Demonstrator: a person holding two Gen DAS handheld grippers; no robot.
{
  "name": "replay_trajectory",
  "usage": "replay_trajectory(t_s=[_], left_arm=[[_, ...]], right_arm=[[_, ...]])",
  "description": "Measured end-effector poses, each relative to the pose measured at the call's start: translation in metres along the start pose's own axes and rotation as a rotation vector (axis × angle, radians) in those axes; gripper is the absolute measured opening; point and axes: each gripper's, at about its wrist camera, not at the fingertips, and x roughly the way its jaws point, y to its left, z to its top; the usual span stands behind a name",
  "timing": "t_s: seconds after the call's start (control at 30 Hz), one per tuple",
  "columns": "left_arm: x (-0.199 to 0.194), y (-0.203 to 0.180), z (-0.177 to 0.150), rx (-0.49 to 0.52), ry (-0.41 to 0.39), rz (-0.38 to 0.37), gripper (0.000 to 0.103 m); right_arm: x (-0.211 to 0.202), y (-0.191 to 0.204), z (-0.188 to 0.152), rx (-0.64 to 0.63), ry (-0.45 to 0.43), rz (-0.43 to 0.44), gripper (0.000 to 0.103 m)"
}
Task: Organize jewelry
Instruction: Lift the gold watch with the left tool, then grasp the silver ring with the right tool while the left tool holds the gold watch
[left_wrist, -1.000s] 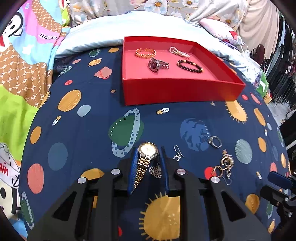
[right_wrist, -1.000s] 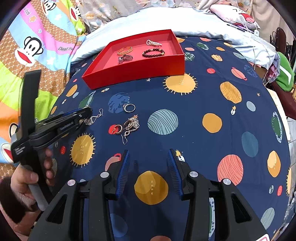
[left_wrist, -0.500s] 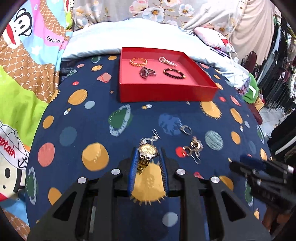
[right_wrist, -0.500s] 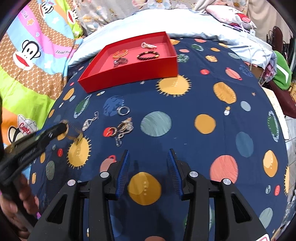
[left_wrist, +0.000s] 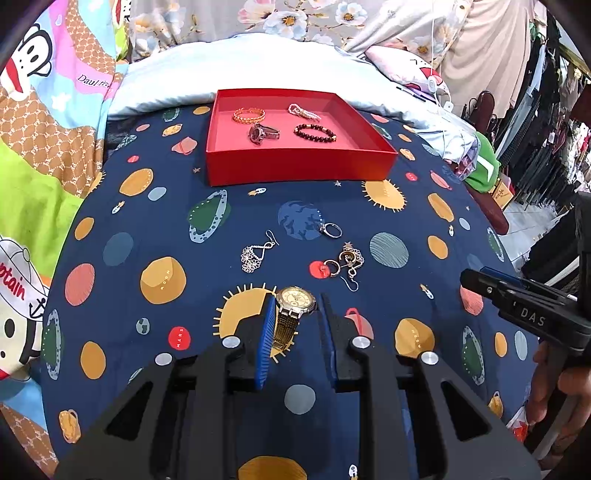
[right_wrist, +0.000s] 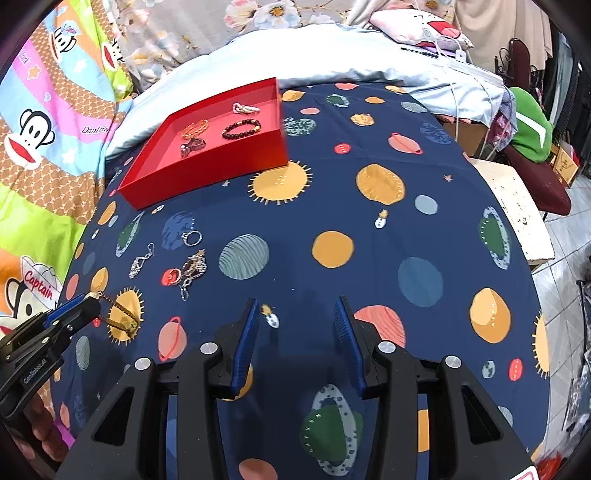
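Note:
My left gripper (left_wrist: 295, 306) is shut on a gold watch (left_wrist: 293, 304) and holds it raised above the planet-print cloth; its strap hangs down, as the right wrist view shows (right_wrist: 118, 312). On the cloth lie a silver flower earring (left_wrist: 255, 253), a silver ring (left_wrist: 331, 229) and a tangle of gold earrings (left_wrist: 345, 262). The red tray (left_wrist: 295, 166) at the back holds a gold bangle (left_wrist: 249, 115), a pearl bracelet (left_wrist: 303, 111), a dark watch (left_wrist: 263, 133) and a dark bead bracelet (left_wrist: 314, 133). My right gripper (right_wrist: 295, 314) is open and empty, over the cloth to the right.
A pale blue pillow (left_wrist: 240, 70) lies behind the tray. A cartoon monkey blanket (left_wrist: 40, 122) is at the left. The bed edge drops at the right, by a white stool (right_wrist: 517, 214) and green clothes (right_wrist: 528, 125).
My left gripper has lifted the gold watch off the cloth and drawn back toward me; the silver flower earring stays on the cloth. The right gripper has hardly moved.

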Motion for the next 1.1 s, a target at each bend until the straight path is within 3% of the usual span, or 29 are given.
replay_trajectory(t_s=[0.37,0.5,1.1], left_arm=[[0.001,0.017,0.0,-0.045,0.013,0.033,0.022],[0.005,0.024,0.0,-0.061,0.024,0.043,0.022],[0.017,0.036,0.006,-0.081,0.047,0.053,0.022]], right_arm=[[0.035,0.061,0.007,-0.124,0.033,0.098,0.039],[0.047,0.068,0.016,-0.137,0.039,0.104,0.032],[0.102,0.097,0.057,-0.211,0.058,0.101,0.031]])
